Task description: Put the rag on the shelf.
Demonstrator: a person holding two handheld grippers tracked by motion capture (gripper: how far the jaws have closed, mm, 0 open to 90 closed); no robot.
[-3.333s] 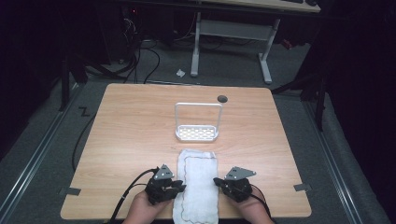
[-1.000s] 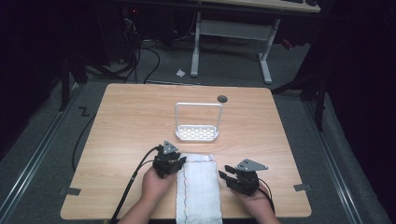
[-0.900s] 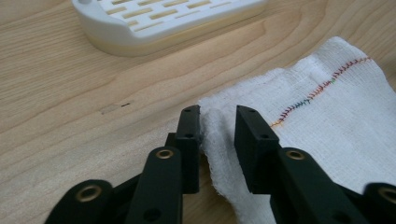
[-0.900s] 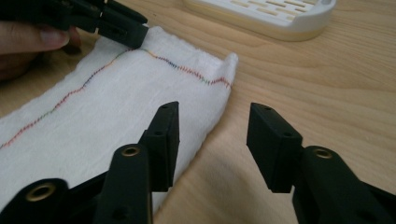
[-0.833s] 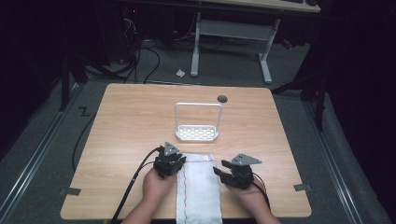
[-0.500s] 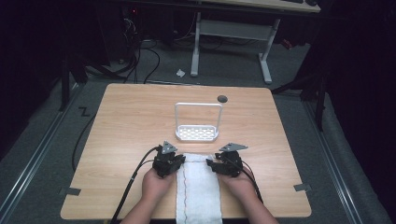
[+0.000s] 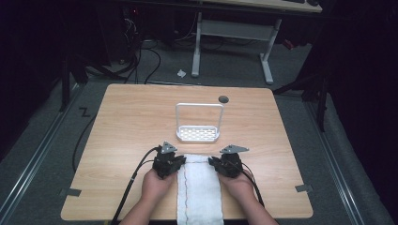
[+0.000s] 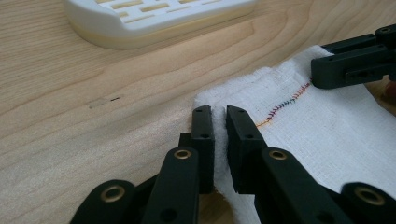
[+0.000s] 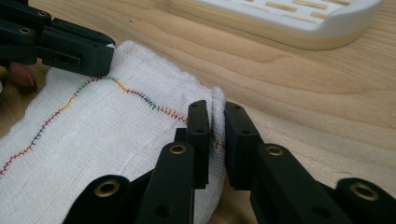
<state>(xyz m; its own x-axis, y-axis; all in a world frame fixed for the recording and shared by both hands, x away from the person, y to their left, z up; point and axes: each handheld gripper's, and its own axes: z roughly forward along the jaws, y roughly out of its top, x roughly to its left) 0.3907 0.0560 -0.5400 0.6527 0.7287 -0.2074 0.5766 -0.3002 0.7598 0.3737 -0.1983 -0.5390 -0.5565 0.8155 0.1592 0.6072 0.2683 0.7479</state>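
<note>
A white towel with a coloured stitched line lies on the wooden table, its near end hanging over the front edge. My left gripper is shut on the towel's far left corner, and a fold of towel is pinched between its pads. My right gripper holds the far right corner. Its jaws have just been closing, and the towel's edge is squeezed between them. Each gripper view shows the other gripper across the towel: the right gripper and the left gripper.
A white slotted rack with a tall wire handle stands just beyond the towel, also seen as the rack and the rack. A round cable hole is near the table's far edge. Bare wood lies on both sides.
My right gripper moved left from the bare wood to the towel's far right corner and closed on it. The left gripper stayed at the far left corner.
</note>
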